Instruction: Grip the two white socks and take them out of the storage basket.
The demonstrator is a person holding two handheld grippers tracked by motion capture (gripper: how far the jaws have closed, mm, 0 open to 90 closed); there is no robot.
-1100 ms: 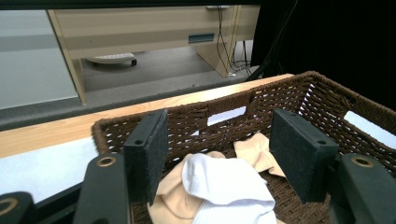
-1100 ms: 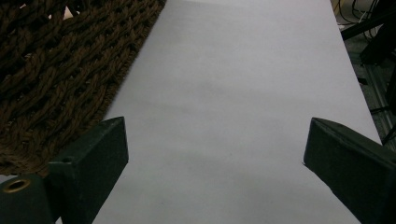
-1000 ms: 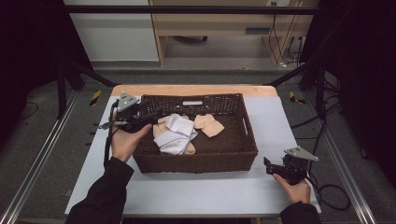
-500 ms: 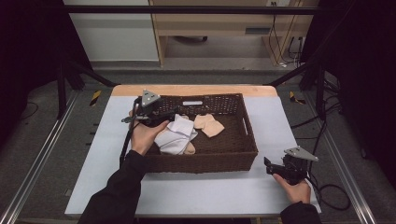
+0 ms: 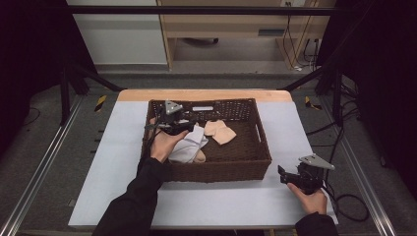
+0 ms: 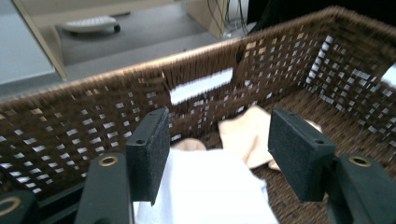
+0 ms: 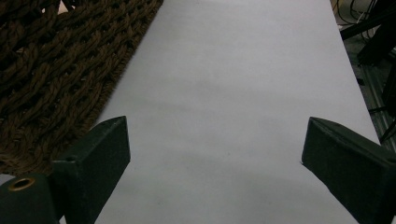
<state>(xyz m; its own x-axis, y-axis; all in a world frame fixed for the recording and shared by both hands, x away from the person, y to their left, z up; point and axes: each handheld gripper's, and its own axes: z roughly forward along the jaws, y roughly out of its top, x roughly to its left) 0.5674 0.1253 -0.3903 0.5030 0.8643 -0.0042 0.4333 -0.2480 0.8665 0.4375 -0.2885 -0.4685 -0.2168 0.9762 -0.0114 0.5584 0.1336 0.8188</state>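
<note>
From the high view, the left tool hangs inside the left end of the woven basket, directly over a crumpled white cloth; a peach cloth lies just beyond and to the right of that tool, touching the white one's far edge. The right tool rests on the table well apart from both cloths, outside the basket's near right corner, so the left hand is plainly the nearer one. In the left gripper view, the tool has its jaws spread wide with nothing between them; the white cloth sits just below and between the pads, and the peach cloth lies ahead, its longer side seemingly running toward the basket's far wall. The white heap has no clear long axis. In the right gripper view, that tool is also wide open and empty, aimed along bare table with the basket's side at its left.
</note>
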